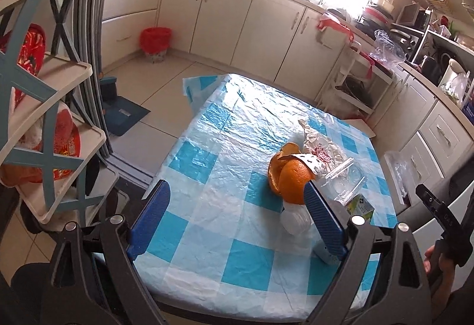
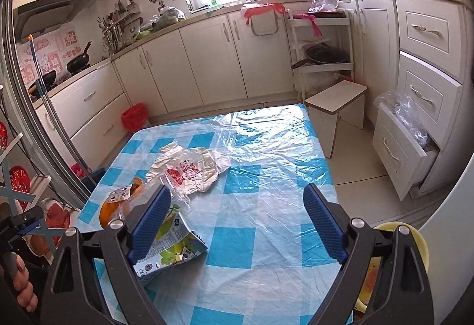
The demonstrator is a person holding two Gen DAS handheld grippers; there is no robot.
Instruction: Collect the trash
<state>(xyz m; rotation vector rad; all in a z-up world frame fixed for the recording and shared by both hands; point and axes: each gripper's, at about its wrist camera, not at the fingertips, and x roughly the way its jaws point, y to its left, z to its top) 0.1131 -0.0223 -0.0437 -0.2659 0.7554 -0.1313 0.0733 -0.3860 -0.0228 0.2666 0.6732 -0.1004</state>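
On the blue-and-white checked plastic tablecloth (image 2: 266, 206), toward its left half as my right-hand camera sees it, lies a loose cluster of rubbish: a flattened green-and-white drink carton (image 2: 171, 248), a crumpled white plastic bag with red print (image 2: 189, 167), and curled orange peel (image 1: 288, 173). I judge the carton the nearest piece to pick up. It lies against the left finger of my right gripper (image 2: 237, 224), mostly outside the gap and partly hidden behind that finger, its long axis slanting from lower left to upper right across the cloth. My right gripper's jaws stand wide apart with nothing but bare cloth between them. My left gripper (image 1: 237, 218) is likewise spread wide and holds nothing; the peel sits just beyond its right finger, with a clear plastic lid (image 1: 294, 221) beside that finger. So each tool must shift sideways toward the other before closing. Beyond the table, a red-lined waste bin (image 1: 155, 43) stands on the floor by the cream cabinets, well apart.
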